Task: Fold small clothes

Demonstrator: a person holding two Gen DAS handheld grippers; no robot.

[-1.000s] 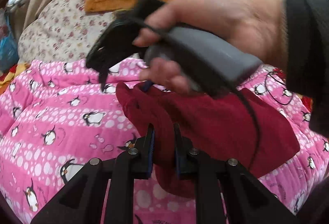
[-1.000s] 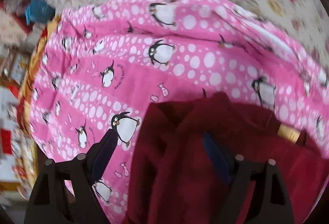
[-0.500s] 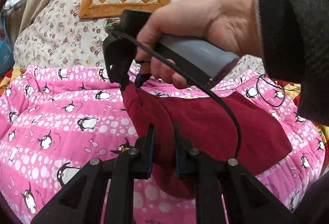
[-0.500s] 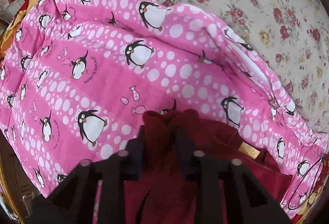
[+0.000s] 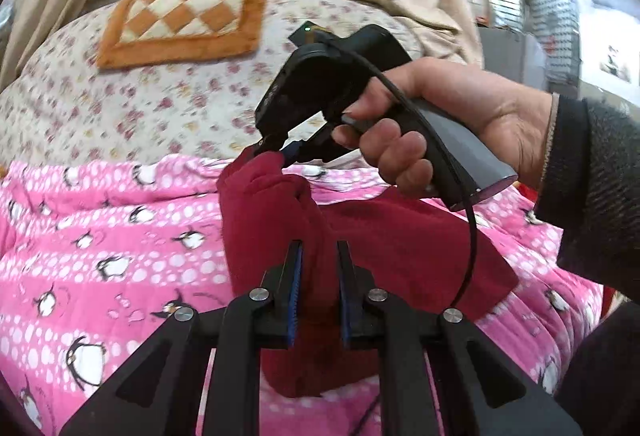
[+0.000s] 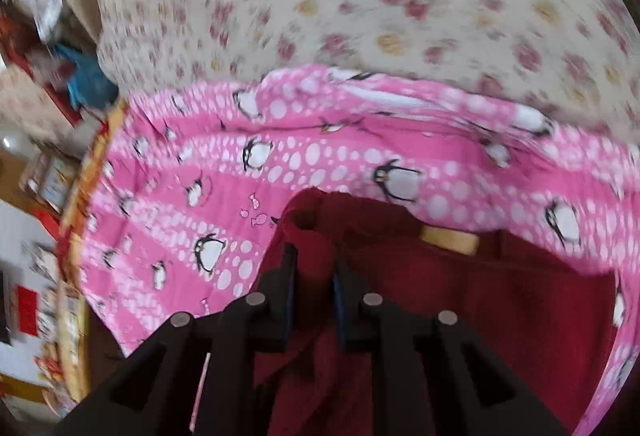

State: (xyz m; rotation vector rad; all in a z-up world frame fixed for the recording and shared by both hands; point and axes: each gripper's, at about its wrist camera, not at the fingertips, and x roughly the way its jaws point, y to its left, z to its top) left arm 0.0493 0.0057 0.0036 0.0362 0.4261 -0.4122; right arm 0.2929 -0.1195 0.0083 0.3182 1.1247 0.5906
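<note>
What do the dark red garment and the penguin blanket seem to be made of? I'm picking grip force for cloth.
Dark red garment: soft matte fabric, possibly fleece or knit; it bunches into thick rounded folds where the left gripper and right gripper pinch it. Pink penguin blanket: apparently printed, lightly padded cotton-like cloth; matte, with puckered wrinkles.

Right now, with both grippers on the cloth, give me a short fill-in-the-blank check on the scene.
1. The left gripper is shut on the dark ____ garment.
2. The right gripper pinches that garment's ____ corner.
3. The pink blanket under it is printed with ____.
4. The checkered mat has an ____ border.

Missing words: red; raised; penguins; orange
</note>
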